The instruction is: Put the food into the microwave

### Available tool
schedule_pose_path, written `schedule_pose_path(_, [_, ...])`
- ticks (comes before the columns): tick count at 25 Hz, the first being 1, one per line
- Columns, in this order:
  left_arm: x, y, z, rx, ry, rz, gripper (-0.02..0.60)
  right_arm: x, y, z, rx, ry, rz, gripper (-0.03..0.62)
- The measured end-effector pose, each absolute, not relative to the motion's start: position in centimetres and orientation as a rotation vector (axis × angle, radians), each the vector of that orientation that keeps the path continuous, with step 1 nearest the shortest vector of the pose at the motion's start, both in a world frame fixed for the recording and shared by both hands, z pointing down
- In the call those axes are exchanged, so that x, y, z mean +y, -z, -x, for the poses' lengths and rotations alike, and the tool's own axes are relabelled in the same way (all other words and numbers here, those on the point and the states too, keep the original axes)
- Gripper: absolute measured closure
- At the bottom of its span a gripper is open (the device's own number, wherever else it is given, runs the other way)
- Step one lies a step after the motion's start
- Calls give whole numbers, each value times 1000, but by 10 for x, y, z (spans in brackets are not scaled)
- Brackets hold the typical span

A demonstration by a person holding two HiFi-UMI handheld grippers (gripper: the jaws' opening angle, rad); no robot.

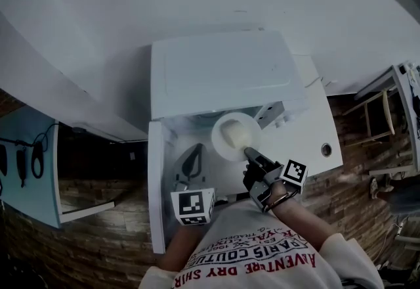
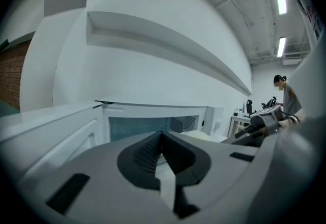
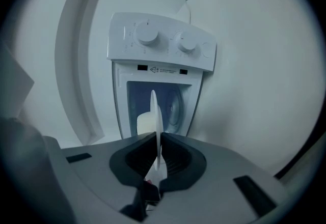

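1. A white, flat-topped table (image 1: pixel 321 125) carries everything and stretches on past both tongs; its far edge is cut off in the head view.
2. A white box-shaped microwave (image 1: pixel 223 74) stands straight ahead of both tongs. From above, its lid hides most of the cavity. In the right gripper view the scene appears turned on its side, with two round white knobs (image 3: pixel 147 33) above the dim opening.
3. The microwave's white door (image 1: pixel 156 182) hangs open just outside the left tongs; its lower end is lost against the person's sleeve.
4. A round white plate (image 1: pixel 233 136) is at the mouth of the cavity, its near rim pinched in the right tongs (image 1: pixel 249 152). The right gripper view shows it edge-on as a thin white line (image 3: pixel 154 111) running out from between the jaws.
5. A pale cream lump of food (image 1: pixel 231 131) sits on the middle of the plate, just beyond the right tongs' tips. It is smooth and rounded, and I cannot tell what kind of food it is.
6. The left tongs (image 1: pixel 195 150) are pressed together on nothing, beside the right pair and nearer the door; their ribbed dark pads (image 2: pixel 147 154) meet in a closed V.
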State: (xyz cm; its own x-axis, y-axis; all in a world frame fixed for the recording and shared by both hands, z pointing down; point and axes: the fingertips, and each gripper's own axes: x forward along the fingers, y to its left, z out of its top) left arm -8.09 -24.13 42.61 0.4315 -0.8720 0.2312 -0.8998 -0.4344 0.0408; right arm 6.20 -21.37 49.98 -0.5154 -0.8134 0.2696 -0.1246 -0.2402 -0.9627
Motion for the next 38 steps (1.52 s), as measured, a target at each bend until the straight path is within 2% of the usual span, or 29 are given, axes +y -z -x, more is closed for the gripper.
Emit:
schedule_pose_path(20, [-265, -476, 87, -1603, -427, -2442, 575, -308, -546, -31, 1573, 1815, 1053, 560])
schedule_pose_path(38, [-263, -508, 78, -1568, -477, -2376, 575, -360, -572, -33, 1547, 1755, 1132, 559])
